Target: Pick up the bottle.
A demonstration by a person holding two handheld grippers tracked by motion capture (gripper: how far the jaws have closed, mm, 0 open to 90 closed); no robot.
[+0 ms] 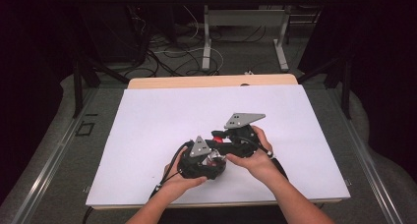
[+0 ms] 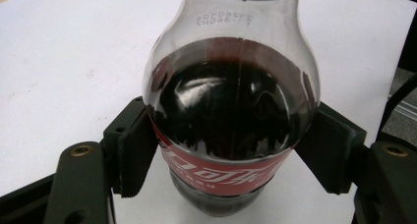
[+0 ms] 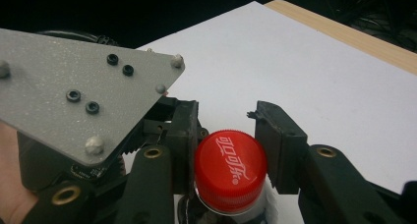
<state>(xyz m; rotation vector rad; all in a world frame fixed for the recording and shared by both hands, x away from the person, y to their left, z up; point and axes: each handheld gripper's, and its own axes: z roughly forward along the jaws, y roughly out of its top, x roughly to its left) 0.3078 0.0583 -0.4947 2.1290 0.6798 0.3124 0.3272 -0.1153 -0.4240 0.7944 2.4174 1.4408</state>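
A cola bottle point(image 2: 231, 111) with dark drink, a red label and a red cap point(image 3: 230, 171) stands on the white sheet point(image 1: 196, 106). My left gripper point(image 2: 231, 150) is shut on the bottle's body, one pad pressed against each side at the label's top. My right gripper point(image 3: 231, 145) is closed around the cap, a pad touching it on either side. In the high view both grippers meet at the sheet's front middle: the left gripper point(image 1: 206, 160) lower, the right gripper point(image 1: 221, 135) just behind it at the cap point(image 1: 216, 134).
The white sheet covers a wooden table whose far edge point(image 1: 211, 80) shows behind it. The left gripper's grey plate point(image 3: 74, 91) lies close to the cap on its left. Beyond the table is a floor with cables point(image 1: 172, 52) and desk legs point(image 1: 206, 37).
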